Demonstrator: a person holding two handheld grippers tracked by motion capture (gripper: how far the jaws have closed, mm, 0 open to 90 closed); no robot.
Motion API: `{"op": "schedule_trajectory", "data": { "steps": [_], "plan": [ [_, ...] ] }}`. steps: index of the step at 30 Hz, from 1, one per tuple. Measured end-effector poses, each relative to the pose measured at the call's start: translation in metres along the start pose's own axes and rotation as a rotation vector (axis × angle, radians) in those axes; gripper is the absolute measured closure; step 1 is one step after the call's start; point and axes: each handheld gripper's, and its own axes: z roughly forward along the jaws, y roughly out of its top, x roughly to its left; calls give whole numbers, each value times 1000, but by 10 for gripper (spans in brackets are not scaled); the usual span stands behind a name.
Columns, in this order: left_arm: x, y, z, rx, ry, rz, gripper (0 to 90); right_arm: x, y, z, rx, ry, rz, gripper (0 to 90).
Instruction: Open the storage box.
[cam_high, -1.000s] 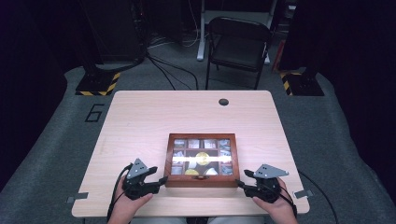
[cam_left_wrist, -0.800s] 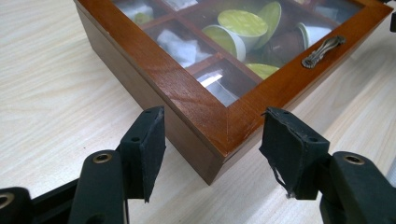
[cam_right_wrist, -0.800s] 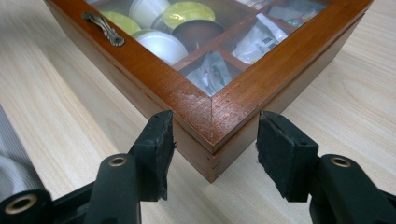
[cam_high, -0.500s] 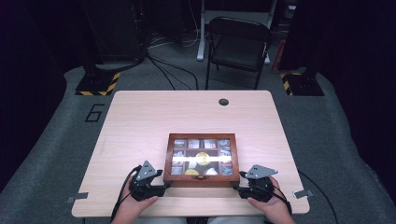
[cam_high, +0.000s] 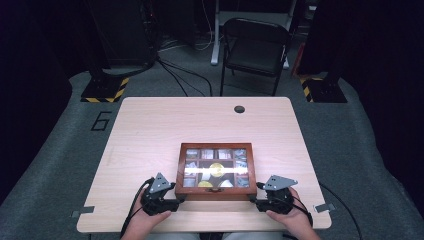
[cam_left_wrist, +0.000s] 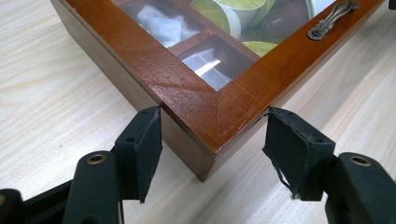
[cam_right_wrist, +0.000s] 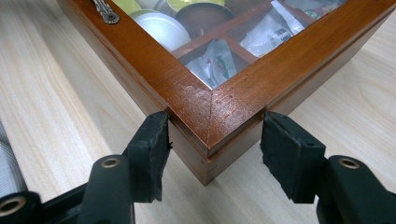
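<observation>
The box (cam_high: 216, 170) was set near the surface's (cam_high: 150, 130) front edge. Its two near corners were pinched by the left claw (cam_left_wrist: 212, 140) and right claw (cam_right_wrist: 212, 140), the right's jaws having just been widening.

The compartment box (cam_high: 216, 170) sits on the worktop (cam_high: 165, 130), near the edge closest to me and a little right of centre. My left gripper (cam_high: 172, 196) is at its near left corner, my right gripper (cam_high: 257, 194) at its near right corner, each with a jaw on either side of the corner. The handle (cam_left_wrist: 332, 18) lies on the lid's near edge, between my grippers. Behind the box, a grommet hole (cam_high: 239, 109) sits near the far edge. A folding chair (cam_high: 254, 50) stands on the floor beyond the worktop.
</observation>
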Motion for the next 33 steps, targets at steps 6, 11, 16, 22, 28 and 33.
{"op": "schedule_trajectory", "data": {
  "steps": [6,11,16,22,28,33],
  "plan": [
    [0,0,-1,0,3,-4,398,-1,2,1,0,1,3,416],
    [-1,0,0,-3,15,6,398,-2,2,1,-5,6,3,417],
    [-2,0,0,-5,18,16,398,-1,2,1,-4,-1,4,417],
    [-1,1,0,-1,15,23,409,0,3,0,-5,-5,-1,430],
    [1,4,-2,-38,-2,3,419,1,4,-3,-39,-27,13,446],
    [3,8,-7,-75,-21,-14,419,0,7,-7,-65,-34,14,452]
  ]
}}
